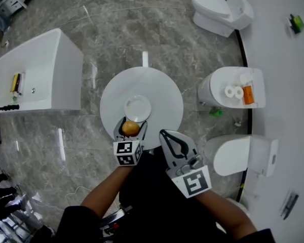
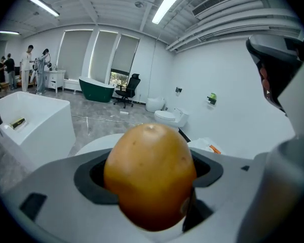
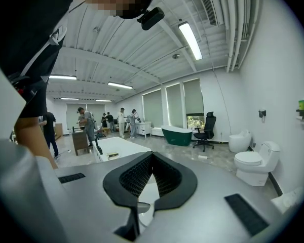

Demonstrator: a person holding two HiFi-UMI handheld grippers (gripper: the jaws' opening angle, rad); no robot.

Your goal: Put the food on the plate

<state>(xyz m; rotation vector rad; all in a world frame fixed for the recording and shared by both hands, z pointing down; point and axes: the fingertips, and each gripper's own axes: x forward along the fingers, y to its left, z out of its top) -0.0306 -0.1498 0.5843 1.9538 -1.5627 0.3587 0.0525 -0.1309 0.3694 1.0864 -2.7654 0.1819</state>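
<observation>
A small white plate (image 1: 137, 107) lies in the middle of a round white table (image 1: 162, 92). My left gripper (image 1: 133, 123) is shut on a yellow-orange fruit (image 1: 130, 129), held just over the plate's near rim. In the left gripper view the fruit (image 2: 151, 173) fills the space between the grey jaws. My right gripper (image 1: 165, 134) is shut and empty, hovering above the table's near right edge, a little right of the fruit. In the right gripper view its black pads (image 3: 168, 175) meet at the tips, with nothing between them.
A white bathtub (image 1: 35, 75) stands to the left on the grey marble floor. Three white toilets (image 1: 223, 13) (image 1: 220, 87) (image 1: 240, 153) line the curved white wall at right; the middle one's tank carries paper rolls (image 1: 234, 91) and an orange item (image 1: 247, 95). People stand far off.
</observation>
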